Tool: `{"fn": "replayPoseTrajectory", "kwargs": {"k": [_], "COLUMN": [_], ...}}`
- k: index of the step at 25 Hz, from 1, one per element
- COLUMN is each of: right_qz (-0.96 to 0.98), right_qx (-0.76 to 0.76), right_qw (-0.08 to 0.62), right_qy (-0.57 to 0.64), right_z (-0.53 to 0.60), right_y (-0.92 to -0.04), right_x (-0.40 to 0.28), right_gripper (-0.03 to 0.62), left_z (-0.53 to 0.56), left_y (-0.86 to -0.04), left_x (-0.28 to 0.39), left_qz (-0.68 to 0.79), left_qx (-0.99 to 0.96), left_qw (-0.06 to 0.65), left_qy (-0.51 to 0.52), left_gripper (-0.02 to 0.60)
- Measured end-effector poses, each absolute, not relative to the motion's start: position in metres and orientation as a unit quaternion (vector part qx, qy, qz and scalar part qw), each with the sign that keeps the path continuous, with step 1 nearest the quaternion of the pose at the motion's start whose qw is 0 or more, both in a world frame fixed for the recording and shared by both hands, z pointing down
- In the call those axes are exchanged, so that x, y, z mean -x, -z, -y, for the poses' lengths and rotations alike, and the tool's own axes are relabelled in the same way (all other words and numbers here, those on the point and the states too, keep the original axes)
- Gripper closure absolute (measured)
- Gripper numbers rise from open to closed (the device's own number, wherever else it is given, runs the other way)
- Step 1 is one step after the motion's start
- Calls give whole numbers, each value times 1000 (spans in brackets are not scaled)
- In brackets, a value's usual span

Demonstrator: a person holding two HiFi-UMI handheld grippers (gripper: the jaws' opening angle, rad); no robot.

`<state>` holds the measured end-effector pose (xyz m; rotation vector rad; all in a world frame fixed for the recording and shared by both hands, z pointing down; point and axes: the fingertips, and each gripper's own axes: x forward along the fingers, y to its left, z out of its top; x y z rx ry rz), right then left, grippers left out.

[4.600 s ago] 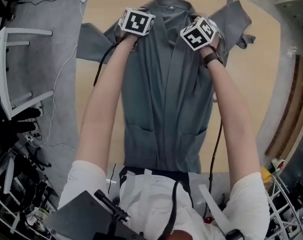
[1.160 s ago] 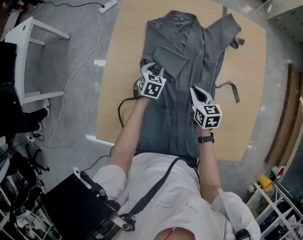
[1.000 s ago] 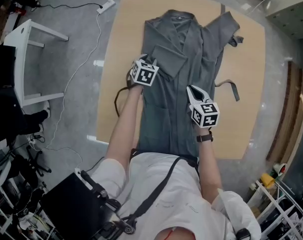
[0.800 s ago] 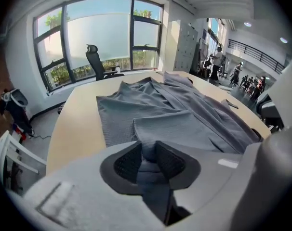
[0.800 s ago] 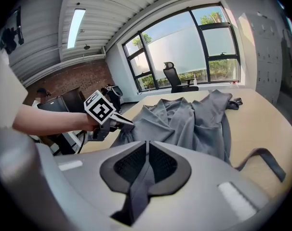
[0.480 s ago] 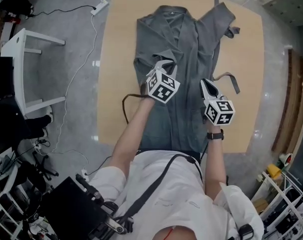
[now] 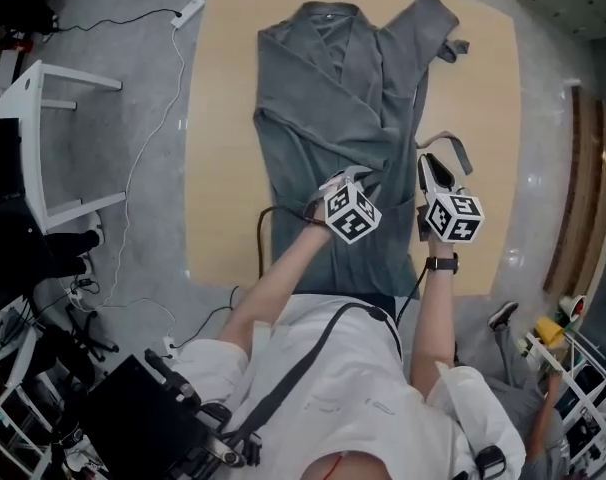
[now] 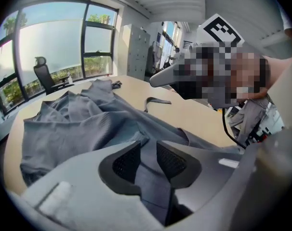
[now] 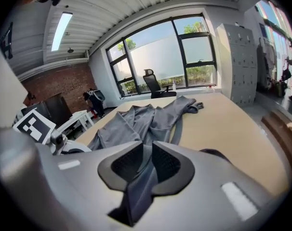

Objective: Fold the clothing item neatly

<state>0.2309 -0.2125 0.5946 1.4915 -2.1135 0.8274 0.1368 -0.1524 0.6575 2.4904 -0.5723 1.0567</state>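
Nearest the person, low in the head view, both grippers sit at the hem end of the grey robe (image 7: 323,98), which lies lengthwise on the wooden table (image 7: 218,118). The right gripper (image 9: 145,163) is clamped on a fold of cloth at the robe's right edge. The left gripper (image 8: 147,157), near mid-frame, has just been opening its jaws. Cloth runs between the pads, but they stand apart and do not seem to pinch it.

For a clean fold, I judge the left should close firmly on the hem, level with the right, so both corners travel together and the edge stays straight. Farther up the frame the body is rumpled. One sleeve (image 7: 428,23) sprawls toward the upper right, with a loose belt (image 7: 451,148) below it. Both want tucking in before the hem is carried up to the collar (image 7: 333,10).
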Motion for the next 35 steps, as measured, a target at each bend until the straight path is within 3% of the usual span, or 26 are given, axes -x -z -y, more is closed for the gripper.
{"fn": "replayPoseTrajectory", "kwargs": {"k": [6,9,12,14,15,16,25,28,30,32,35], "right_qz": [797,817,825,822,821,821,843,816,782,762,762], "right_qx": [-445,-397,-342,-314,-310,-311,-354,-365,-367,-372,-397], "right_qw": [296,327,367,397,403,401,245,285,342,373,351], "right_qy": [-281,-261,-261,-261,-261,-261,-323,-346,-370,-375,-373], "right_z": [241,264,270,266,264,261,201,175,155,144,148], "right_y": [-654,-670,-691,-705,-707,-704,-591,-631,-667,-681,-673], "right_x": [-186,-175,-163,-160,-160,-161,-145,-151,-160,-166,-172], "right_gripper": [481,480,418,476,563,577,579,575,538,441,427], "left_z": [183,196,198,196,196,194,143,119,98,86,92], "left_y": [-676,-682,-701,-710,-709,-703,-590,-620,-656,-667,-660], "left_x": [-109,-130,-136,-134,-133,-132,-97,-92,-92,-92,-93], "left_qz": [283,250,199,185,189,195,242,214,165,138,148], "left_qx": [-851,-859,-858,-854,-856,-860,-892,-886,-877,-875,-881], "left_qw": [208,178,142,128,122,118,16,34,64,86,102], "left_qy": [-390,-410,-452,-468,-465,-456,-381,-409,-447,-456,-438], "left_gripper": [469,440,437,476,569,569,571,567,508,472,468]}}
